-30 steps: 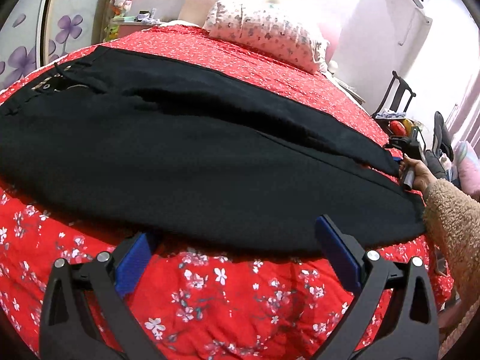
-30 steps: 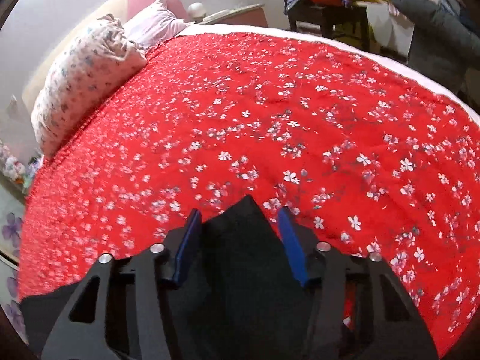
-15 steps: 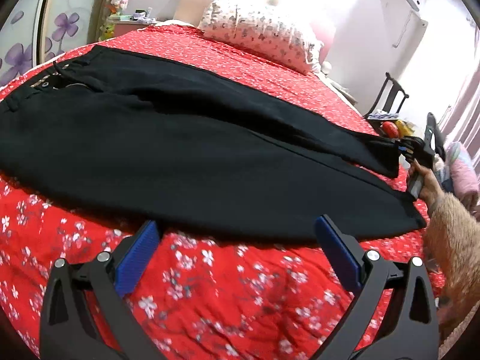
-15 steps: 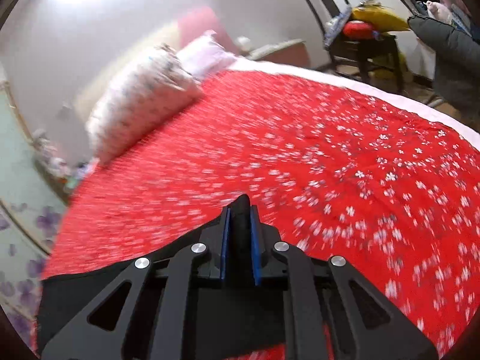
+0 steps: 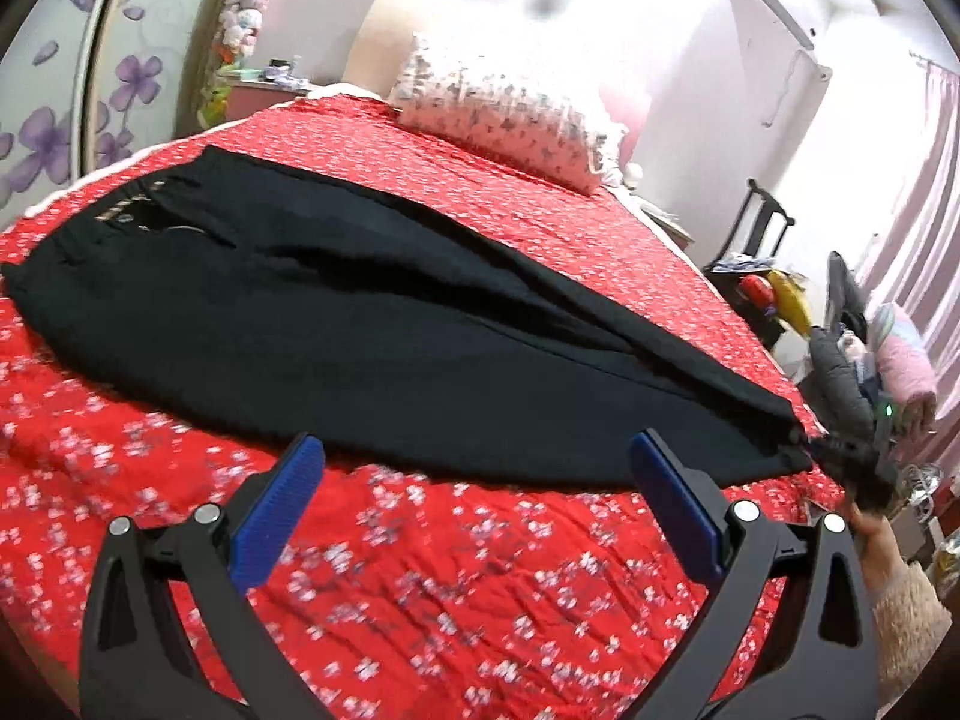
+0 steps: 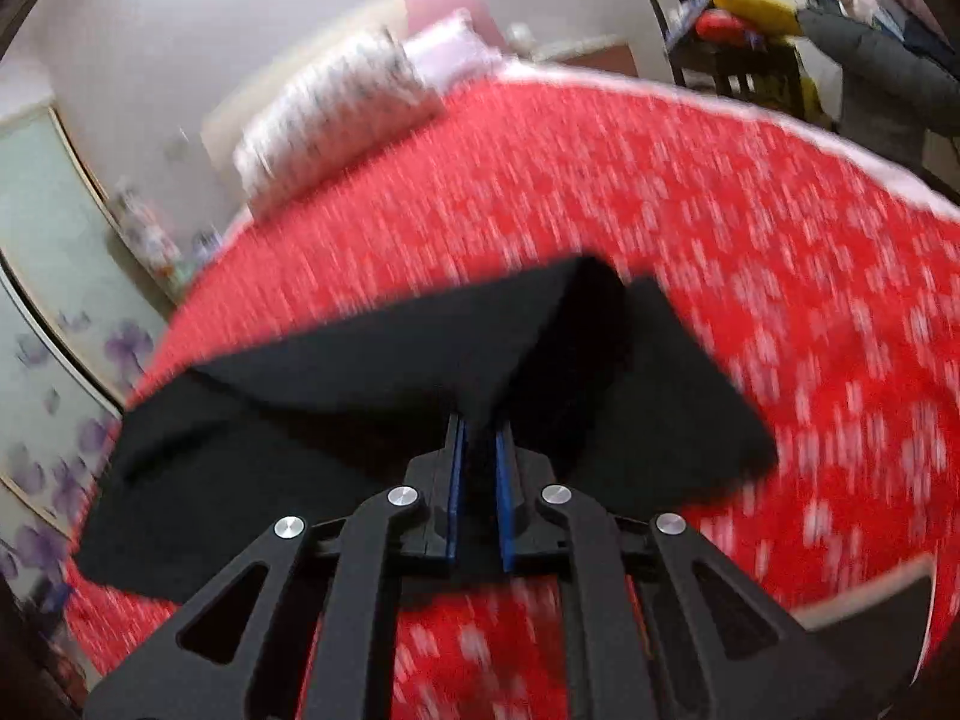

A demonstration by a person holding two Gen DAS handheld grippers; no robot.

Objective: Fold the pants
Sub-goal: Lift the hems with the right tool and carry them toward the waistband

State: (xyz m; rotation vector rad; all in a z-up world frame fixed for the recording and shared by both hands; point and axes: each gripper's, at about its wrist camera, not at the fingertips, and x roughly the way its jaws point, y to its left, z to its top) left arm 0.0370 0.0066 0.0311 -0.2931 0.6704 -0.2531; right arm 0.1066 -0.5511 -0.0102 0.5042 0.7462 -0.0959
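Note:
Black pants (image 5: 336, 324) lie spread across the red flowered bedspread (image 5: 456, 570), waistband at the far left, leg ends at the right. My left gripper (image 5: 474, 498) is open and empty, held above the bedspread just short of the pants' near edge. My right gripper (image 6: 478, 456) is shut on the leg end of the pants (image 6: 420, 372) and holds it lifted off the bed. In the left wrist view the right gripper (image 5: 852, 456) shows at the far right, at the leg end.
A flowered pillow (image 5: 510, 114) lies at the head of the bed. A dark chair (image 5: 762, 240) with clothes and colourful items stands beyond the right side. A wardrobe with purple flowers (image 5: 54, 120) is at the left.
My right gripper closed on the leg end and lifted it off the bed. My left gripper rose and drew back a little from the pants' edge, still open.

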